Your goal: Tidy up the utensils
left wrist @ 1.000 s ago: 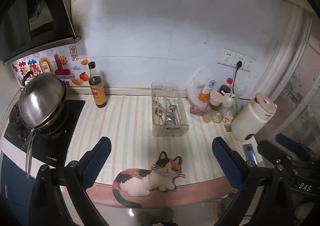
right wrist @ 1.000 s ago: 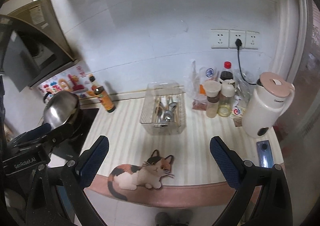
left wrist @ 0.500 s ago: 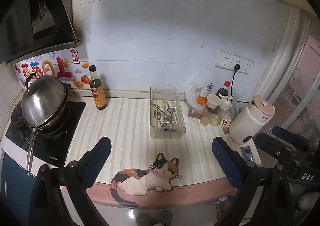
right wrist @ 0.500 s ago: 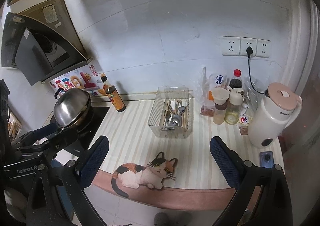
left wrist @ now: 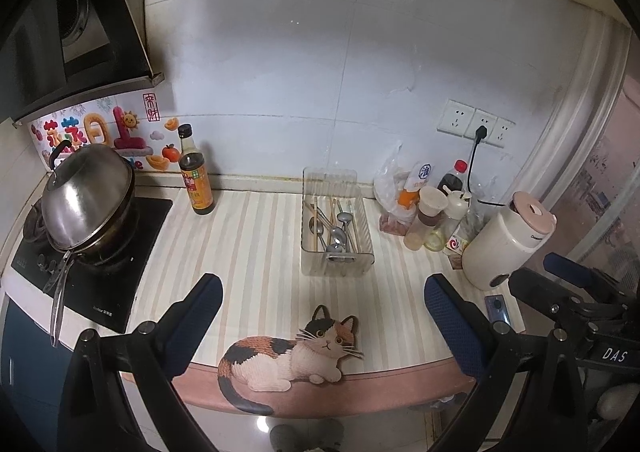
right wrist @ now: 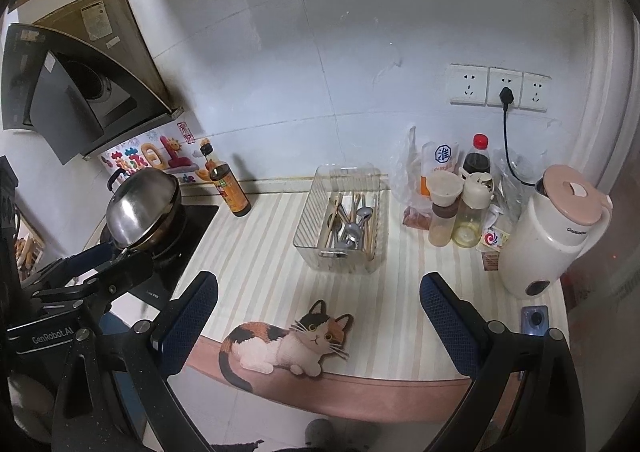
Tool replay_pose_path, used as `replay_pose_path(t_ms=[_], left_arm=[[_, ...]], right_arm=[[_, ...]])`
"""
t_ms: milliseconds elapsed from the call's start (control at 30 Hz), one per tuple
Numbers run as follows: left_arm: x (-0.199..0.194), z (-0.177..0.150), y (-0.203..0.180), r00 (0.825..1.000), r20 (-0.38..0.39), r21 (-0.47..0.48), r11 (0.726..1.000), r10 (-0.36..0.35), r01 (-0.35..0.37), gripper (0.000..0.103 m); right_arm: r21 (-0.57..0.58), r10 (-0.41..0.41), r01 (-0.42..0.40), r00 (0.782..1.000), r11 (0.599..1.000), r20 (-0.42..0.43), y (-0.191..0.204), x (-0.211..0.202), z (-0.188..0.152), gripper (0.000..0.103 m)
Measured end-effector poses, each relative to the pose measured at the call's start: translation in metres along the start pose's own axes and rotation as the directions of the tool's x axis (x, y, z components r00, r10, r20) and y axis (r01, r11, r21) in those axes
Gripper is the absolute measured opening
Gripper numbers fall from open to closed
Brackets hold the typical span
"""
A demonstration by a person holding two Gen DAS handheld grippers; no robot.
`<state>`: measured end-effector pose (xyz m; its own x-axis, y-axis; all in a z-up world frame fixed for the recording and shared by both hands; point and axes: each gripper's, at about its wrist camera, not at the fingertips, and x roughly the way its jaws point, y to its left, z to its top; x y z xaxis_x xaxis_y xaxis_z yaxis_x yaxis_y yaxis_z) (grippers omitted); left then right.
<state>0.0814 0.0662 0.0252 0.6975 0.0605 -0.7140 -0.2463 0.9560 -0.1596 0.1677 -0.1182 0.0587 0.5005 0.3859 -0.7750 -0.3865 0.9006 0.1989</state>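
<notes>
A: Where are the utensils?
B: In the clear bin [left wrist: 337,228], which stands toward the back of the striped desk [left wrist: 248,252], near the wall. Spoons [left wrist: 340,230] and chopsticks [left wrist: 316,219] lie mixed together in it, handles mostly pointing to the wall.

A: And the left hand-held gripper [left wrist: 320,292]?
B: Its fingers are spread wide with nothing between them, hanging over the front edge of the desk, well short of the bin.

A: The right one?
B: The right hand-held gripper [right wrist: 318,292] is the same: fingers far apart, holding nothing, over the front edge. In the left wrist view its body shows at the right side.

A: What else is on the desk?
B: A cat-shaped mat [left wrist: 292,356] lies at the front edge, between the fingers in both views. A dark sauce bottle [left wrist: 195,181] stands left of the bin, by the wall. Right of the bin there is a cluster of condiment bottles [right wrist: 460,207] and a plastic bag, then a white kettle [right wrist: 552,236] with a pink lid, and a phone [right wrist: 534,320] just in front of it. At the far left a covered wok [left wrist: 88,203] sits on the black stove
</notes>
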Motion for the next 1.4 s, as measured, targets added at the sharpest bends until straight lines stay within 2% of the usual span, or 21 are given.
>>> replay_pose_path(t_ms=[667, 1400], left_arm=[[0.011, -0.001, 0.0, 1.0, -0.022, 0.016, 1.0, -0.005, 0.005, 0.103], [0.015, -0.002, -0.001, 0.999, -0.031, 0.026, 0.999, -0.019, 0.019, 0.103]], right_arm=[[0.014, -0.006, 0.006, 0.999, 1.0, -0.034, -0.002, 0.017, -0.003, 0.102], [0.017, -0.01, 0.011, 0.999, 1.0, -0.036, -0.001, 0.017, -0.003, 0.102]])
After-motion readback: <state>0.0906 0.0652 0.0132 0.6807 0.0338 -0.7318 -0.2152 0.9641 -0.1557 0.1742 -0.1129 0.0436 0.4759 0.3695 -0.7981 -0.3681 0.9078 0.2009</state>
